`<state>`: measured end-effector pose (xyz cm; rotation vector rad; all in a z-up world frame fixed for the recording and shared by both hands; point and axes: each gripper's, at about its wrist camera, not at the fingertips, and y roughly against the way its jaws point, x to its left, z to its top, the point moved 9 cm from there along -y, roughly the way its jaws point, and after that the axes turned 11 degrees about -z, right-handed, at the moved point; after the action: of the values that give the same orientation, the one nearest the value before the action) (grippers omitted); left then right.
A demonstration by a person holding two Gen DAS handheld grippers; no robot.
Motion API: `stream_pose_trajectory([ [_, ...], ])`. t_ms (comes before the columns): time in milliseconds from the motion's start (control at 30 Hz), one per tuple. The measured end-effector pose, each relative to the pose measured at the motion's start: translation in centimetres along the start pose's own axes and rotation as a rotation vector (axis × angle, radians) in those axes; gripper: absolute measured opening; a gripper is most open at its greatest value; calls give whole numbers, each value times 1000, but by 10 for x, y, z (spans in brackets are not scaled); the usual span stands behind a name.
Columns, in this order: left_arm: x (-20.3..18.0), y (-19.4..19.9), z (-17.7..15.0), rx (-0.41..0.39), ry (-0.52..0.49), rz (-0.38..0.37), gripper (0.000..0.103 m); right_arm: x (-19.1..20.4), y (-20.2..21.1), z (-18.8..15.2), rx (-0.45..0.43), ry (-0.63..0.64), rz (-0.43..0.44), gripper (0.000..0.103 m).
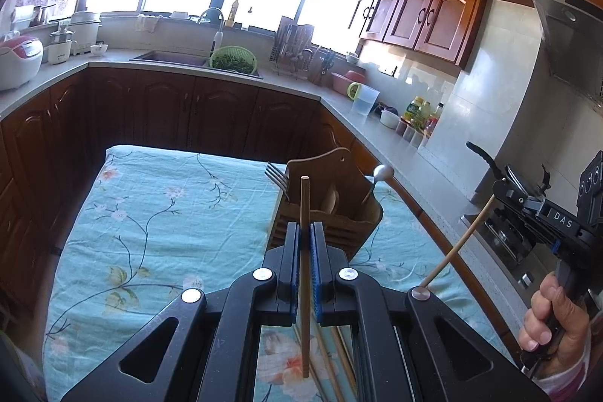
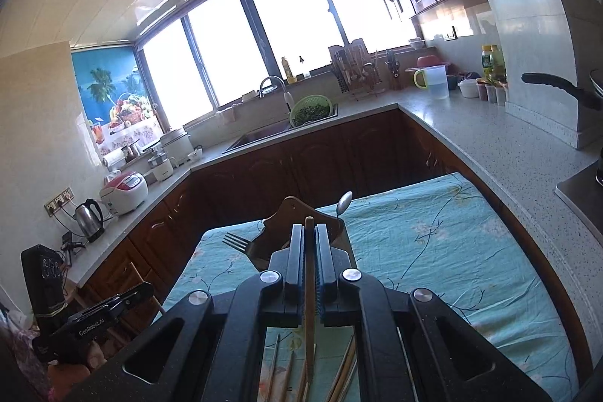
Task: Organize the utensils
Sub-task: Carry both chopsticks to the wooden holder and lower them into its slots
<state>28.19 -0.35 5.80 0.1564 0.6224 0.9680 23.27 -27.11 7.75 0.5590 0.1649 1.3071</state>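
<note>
My left gripper (image 1: pixel 305 232) is shut on a wooden chopstick (image 1: pixel 305 202) that stands upright between its blue pads. My right gripper (image 2: pixel 309 234) is shut on another chopstick (image 2: pixel 309 289), also upright; in the left wrist view that stick (image 1: pixel 463 243) slants out from the right gripper (image 1: pixel 501 191), held by a hand (image 1: pixel 554 323). Ahead of both stands a wooden utensil holder (image 1: pixel 339 210), also seen as the holder (image 2: pixel 290 213), with a fork (image 1: pixel 277 176) and a metal spoon (image 1: pixel 381 174) in it. Several loose chopsticks (image 2: pixel 286 375) lie on the floral cloth below.
The table carries a light blue floral cloth (image 1: pixel 150 232). Dark cabinets (image 1: pixel 169 108) and a grey counter (image 2: pixel 490 145) wrap around it, with a sink and a green colander (image 1: pixel 233 60), a jug (image 2: pixel 437 81), bottles and a stove (image 1: pixel 508 236) at the right.
</note>
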Motion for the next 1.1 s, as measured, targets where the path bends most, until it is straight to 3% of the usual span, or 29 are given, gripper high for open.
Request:
stream_pose_trajectory([
  [333, -3, -11, 74, -165, -37, -7, 3, 5, -15, 62, -124, -28, -8, 5],
  [533, 2, -42, 110, -252, -45, 20, 3, 5, -36, 97, -199, -42, -39, 5],
  [767, 21, -108, 102, -287, -39, 68, 3, 2, -80, 89, -192, -61, -64, 5],
  [1100, 45, -189, 59, -210, -17, 86, 4, -11, -128, 32, -116, -71, -77, 5],
])
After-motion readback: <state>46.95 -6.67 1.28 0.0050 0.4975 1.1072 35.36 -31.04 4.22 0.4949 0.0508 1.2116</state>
